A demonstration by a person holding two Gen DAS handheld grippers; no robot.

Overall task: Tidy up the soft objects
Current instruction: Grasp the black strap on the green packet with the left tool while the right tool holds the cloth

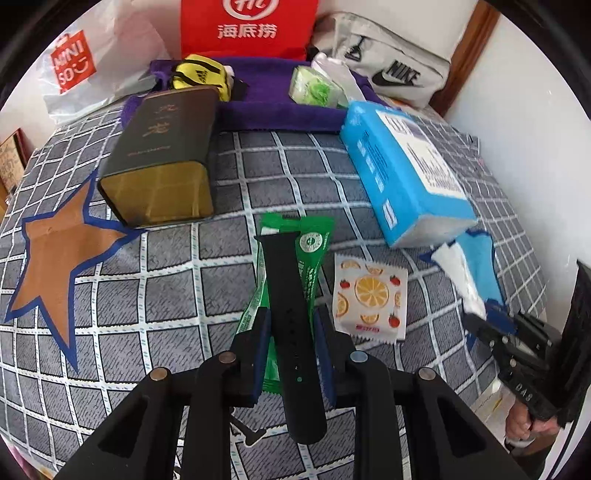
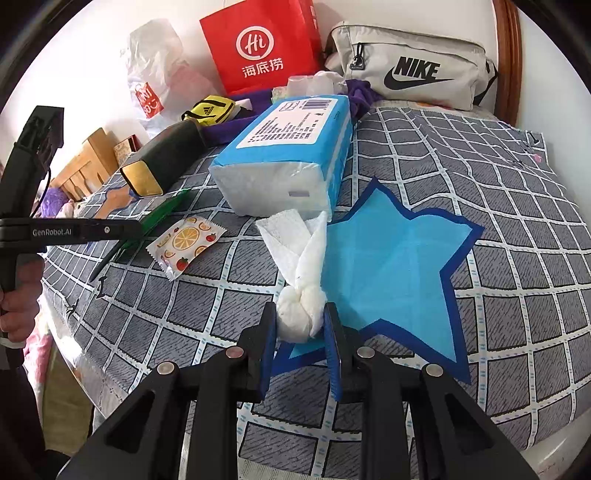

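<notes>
Left gripper (image 1: 291,328): closed on a black watch strap (image 1: 290,314), which stands lengthwise between the blue pads and reaches forward over a green sachet (image 1: 314,251) lying on the checked bedsheet (image 1: 184,295). Right gripper (image 2: 300,332): closed on a knotted white tissue (image 2: 301,314), knot between the pads, loose end trailing toward a blue pack of tissues (image 2: 291,147); held over a blue star patch (image 2: 399,266) on the sheet. Fruit-print sachet (image 1: 371,295): flat on the sheet, just beside the green sachet, on the side toward the right gripper. Dark tin box (image 1: 162,155): lying on its side, gold end facing the camera, near an orange star patch (image 1: 55,251). Purple cloth (image 1: 280,107): at the far edge of the bed, bearing a yellow pouch (image 1: 201,74) and a green-and-white packet (image 1: 314,86). Against the wall: red paper bag (image 1: 249,27), white plastic shopping bag (image 1: 81,66), grey waist bag (image 2: 410,66).
</notes>
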